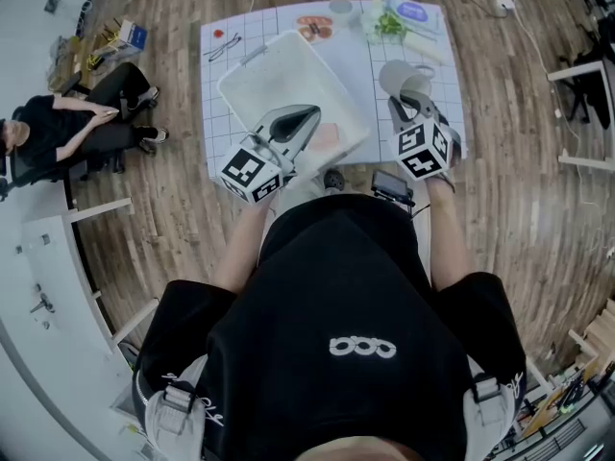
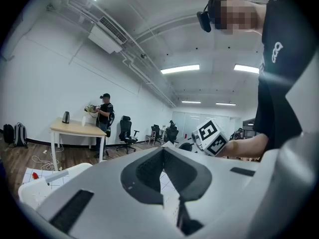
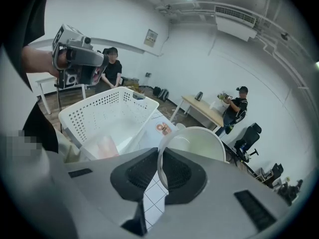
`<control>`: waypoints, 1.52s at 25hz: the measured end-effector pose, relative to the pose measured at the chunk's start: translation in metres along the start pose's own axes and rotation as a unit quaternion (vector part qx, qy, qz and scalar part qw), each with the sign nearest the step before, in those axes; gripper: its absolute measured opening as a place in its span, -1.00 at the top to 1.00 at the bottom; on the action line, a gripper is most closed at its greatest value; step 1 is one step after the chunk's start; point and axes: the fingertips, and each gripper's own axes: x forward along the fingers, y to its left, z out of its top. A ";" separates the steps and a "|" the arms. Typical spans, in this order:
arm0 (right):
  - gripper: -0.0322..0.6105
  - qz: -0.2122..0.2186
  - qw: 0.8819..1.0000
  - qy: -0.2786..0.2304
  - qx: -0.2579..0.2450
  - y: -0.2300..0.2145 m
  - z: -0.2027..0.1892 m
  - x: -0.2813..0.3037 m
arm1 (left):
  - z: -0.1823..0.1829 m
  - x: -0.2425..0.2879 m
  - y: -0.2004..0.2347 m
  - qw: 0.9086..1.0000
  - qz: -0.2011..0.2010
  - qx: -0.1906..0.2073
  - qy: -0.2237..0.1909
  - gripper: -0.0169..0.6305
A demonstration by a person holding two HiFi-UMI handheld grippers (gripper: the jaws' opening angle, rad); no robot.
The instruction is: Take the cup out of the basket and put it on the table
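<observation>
Cup (image 1: 397,73): pale, outside the white basket (image 1: 252,63), lying over the table (image 1: 217,113) just to the basket's right. Its rim is pinched between the narrow jaws of the right gripper (image 3: 160,156). Left gripper (image 2: 163,152): jaws together, nothing between them, poised over the basket's near edge.

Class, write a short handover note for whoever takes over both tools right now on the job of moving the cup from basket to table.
Left tool: shut, empty, over the near corner of the basket.
Right tool: shut on the rim of the cup.
Cup: out of the basket, held to its right over the table; I cannot tell whether it touches the table.
Done: cup is out of the basket.
Left: set the cup on the table, open the right tool, draw back.
</observation>
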 end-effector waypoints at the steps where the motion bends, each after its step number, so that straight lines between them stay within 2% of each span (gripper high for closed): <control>1: 0.76 0.007 1.000 0.009 -0.005 0.000 -0.003 0.007 | 0.000 0.001 0.001 1.000 -0.001 -0.001 0.001 0.92; 10: 0.76 0.063 0.994 0.082 -0.019 -0.005 -0.039 0.090 | -0.016 0.015 0.022 1.000 0.007 -0.016 0.018 0.92; 22: 0.77 0.130 0.975 0.175 -0.043 -0.001 -0.091 0.175 | -0.030 0.024 0.045 0.998 0.015 -0.042 0.035 0.92; 38: 0.77 0.158 0.955 0.230 -0.096 0.016 -0.123 0.222 | -0.046 0.022 0.065 0.996 0.036 -0.059 0.048 0.92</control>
